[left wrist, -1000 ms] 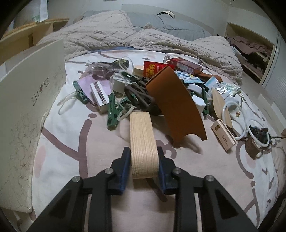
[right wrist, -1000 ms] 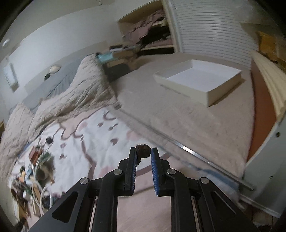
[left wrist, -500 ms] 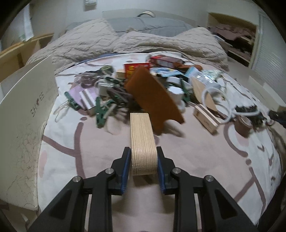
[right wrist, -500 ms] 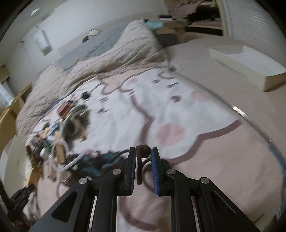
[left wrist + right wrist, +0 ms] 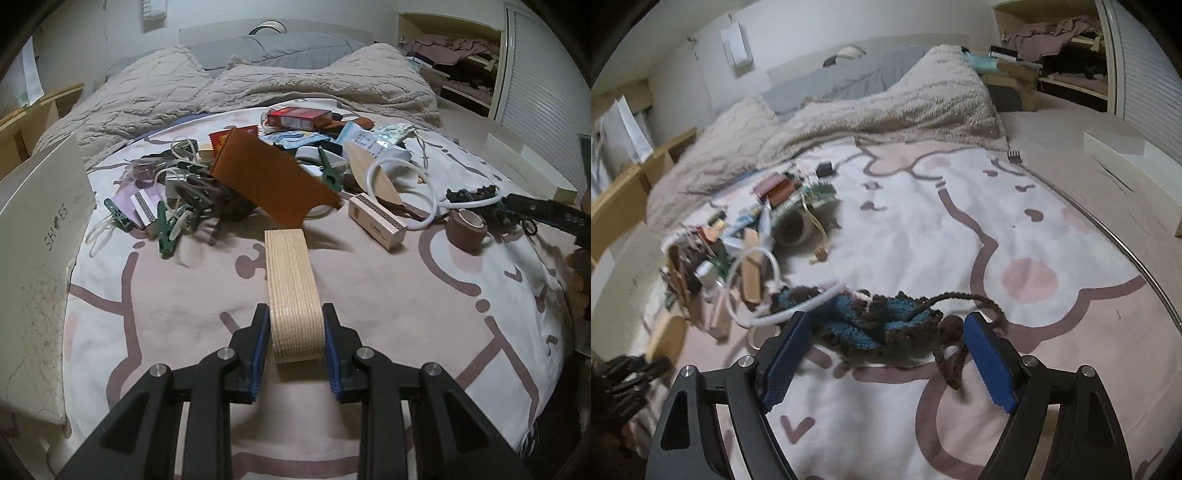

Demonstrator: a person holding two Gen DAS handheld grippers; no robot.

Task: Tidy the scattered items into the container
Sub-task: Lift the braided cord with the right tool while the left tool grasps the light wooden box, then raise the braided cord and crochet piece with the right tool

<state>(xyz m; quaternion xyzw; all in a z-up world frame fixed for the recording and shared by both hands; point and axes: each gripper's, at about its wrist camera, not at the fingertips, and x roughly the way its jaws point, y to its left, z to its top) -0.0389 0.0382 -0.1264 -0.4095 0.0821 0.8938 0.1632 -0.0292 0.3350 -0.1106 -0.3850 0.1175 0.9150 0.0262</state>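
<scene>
The left gripper [image 5: 293, 338] is clamped on the near end of a curved wooden piece [image 5: 291, 288], held above the pink-patterned bedspread [image 5: 388, 295]. On that bedspread, the right gripper [image 5: 886, 354] is spread wide around a blue and brown knitted pouch [image 5: 871, 325], gripping nothing. The clutter pile [image 5: 258, 177] lies just beyond the wooden piece.

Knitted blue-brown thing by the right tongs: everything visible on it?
The blue and brown knitted pouch looks like soft yarn: teal-blue body, dark brown edging, and a braided brown drawstring looping out to the right. It lies crumpled and flat on the pink and white patterned rug, between the open right tongs, which do not visibly touch it. A white cable crosses its left end.
</scene>
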